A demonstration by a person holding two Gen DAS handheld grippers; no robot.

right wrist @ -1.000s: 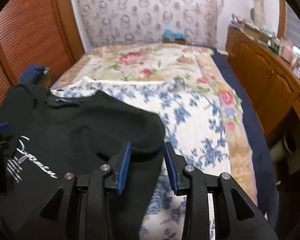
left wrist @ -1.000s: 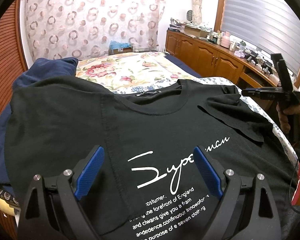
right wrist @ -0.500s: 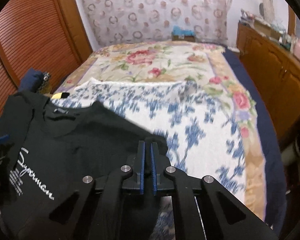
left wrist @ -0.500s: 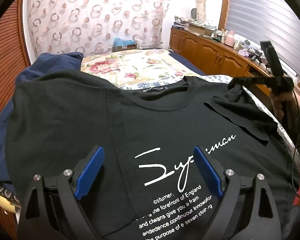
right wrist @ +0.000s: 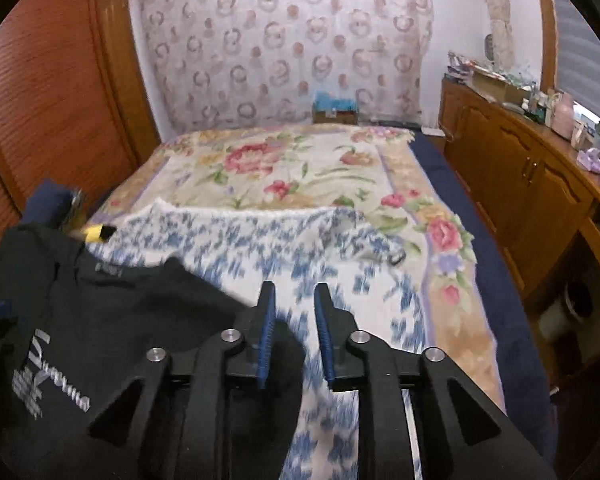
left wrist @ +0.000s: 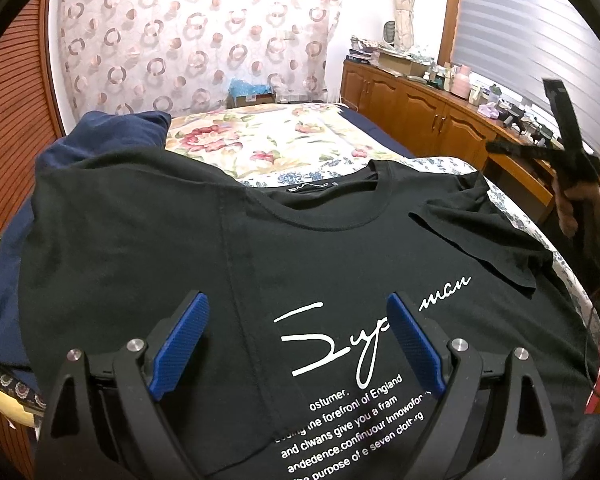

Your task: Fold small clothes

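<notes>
A black T-shirt (left wrist: 320, 248) with white script print lies flat, front up, on the bed; its right sleeve (left wrist: 472, 240) is folded in over the chest. My left gripper (left wrist: 296, 300) hovers open and wide just above the print, with nothing gripped. My right gripper (right wrist: 295, 288) is above the shirt's right shoulder edge. Its jaws are opening, and only the blue-and-white quilt shows in the gap between them. In the left wrist view the right gripper (left wrist: 500, 147) is held up off the cloth by a hand.
A blue-and-white quilt (right wrist: 340, 248) and a floral bedspread (left wrist: 268, 148) cover the bed beyond the shirt. Navy cloth (left wrist: 100, 136) is bunched at the shirt's left. Wooden cabinets (left wrist: 420, 112) with cluttered tops line the right side; slatted wooden doors (right wrist: 40, 100) stand at the left.
The right gripper closed at the shirt's right shoulder, then parted its jaws and lifted up and away from the cloth. The left gripper has stayed put.
</notes>
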